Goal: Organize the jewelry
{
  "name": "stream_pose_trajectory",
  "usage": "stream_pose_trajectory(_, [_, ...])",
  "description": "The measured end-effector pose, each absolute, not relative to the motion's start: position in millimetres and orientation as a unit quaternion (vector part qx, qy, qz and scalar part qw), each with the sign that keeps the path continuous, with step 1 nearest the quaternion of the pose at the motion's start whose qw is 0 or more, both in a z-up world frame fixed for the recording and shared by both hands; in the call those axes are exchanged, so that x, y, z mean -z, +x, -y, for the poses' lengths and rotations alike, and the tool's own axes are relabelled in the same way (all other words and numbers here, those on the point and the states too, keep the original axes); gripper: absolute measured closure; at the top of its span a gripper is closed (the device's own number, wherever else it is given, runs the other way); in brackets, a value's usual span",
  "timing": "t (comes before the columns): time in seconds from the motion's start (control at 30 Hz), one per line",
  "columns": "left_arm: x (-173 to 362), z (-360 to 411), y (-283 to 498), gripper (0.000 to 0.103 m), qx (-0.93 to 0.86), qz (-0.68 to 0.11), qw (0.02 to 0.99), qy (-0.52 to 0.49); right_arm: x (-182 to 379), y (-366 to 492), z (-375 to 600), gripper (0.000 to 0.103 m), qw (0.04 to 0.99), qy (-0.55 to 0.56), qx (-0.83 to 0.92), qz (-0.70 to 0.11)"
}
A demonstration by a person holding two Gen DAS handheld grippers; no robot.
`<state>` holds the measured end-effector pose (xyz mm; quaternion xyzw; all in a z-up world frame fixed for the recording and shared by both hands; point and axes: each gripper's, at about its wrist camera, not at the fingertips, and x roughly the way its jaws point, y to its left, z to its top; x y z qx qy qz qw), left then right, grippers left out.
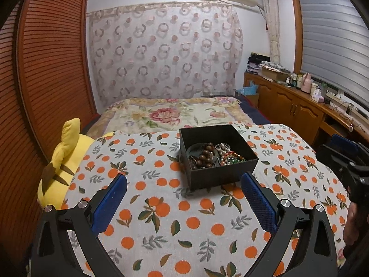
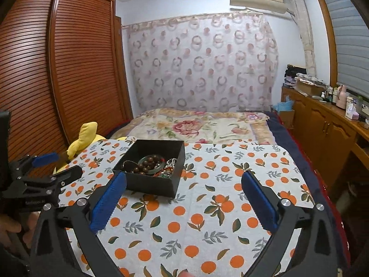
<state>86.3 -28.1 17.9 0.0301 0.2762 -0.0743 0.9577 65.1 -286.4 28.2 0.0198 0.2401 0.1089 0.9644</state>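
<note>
Black box (image 1: 219,159) on orange-print cloth (image 1: 161,207), jewelry (image 1: 214,155) piled inside. Left tongs (image 1: 184,181) wide, empty, just short of box. Right tongs (image 2: 184,180) wide, empty, right of box. Step: approach or finished, unclear. Next: reach into box, pinch bead strand.

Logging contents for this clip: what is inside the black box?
The black box holds a tangle: brown wooden beads, a pearl strand, red and green beaded pieces. Anything beneath the pile, and the box floor there, is covered.
</note>
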Motion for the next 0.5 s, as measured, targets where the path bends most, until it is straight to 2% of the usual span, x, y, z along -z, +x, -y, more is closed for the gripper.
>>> stream_pose_trajectory(0.5, [-16.7, 27.3, 80.5, 0.008, 0.073, -0.274, 0.959, 0.026, -26.9, 61.0, 283.0, 0.002, 0.966, 0.022, -0.099, -0.236])
